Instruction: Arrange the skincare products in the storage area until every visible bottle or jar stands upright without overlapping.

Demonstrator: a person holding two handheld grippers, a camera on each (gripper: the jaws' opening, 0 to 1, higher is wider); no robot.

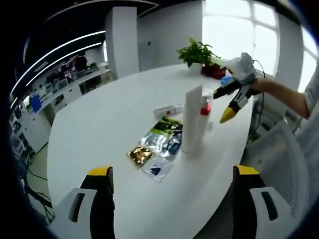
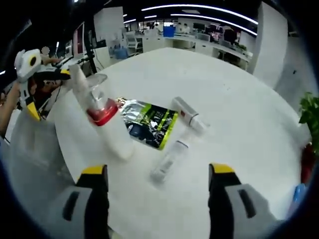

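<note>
Plainly, a large white table (image 1: 114,124) is seen from both sides; in the left gripper view the left gripper (image 1: 172,196) is held low at the near edge with its yellow-tipped jaws wide apart and nothing between them; a tall white tube (image 1: 192,119) stands upright beyond it, with a clear-capped bottle with a red band (image 1: 206,102) just behind; flat sachets lie to the left of the tube, a green and silver one (image 1: 162,135), a gold one (image 1: 140,155) and a small clear one (image 1: 158,169); a small bottle (image 1: 168,110) lies on its side farther off; the right gripper (image 1: 234,102) is seen at the far right, held by a hand, close to the red-banded bottle, though whether its jaws are parted cannot be told there; a potted plant (image 1: 199,55) stands at the far end.

In the right gripper view that gripper's jaws are wide and empty; two small bottles lie on their sides on the table, one with a red label (image 2: 188,114) and one clear (image 2: 169,160), near the green sachet.
</note>
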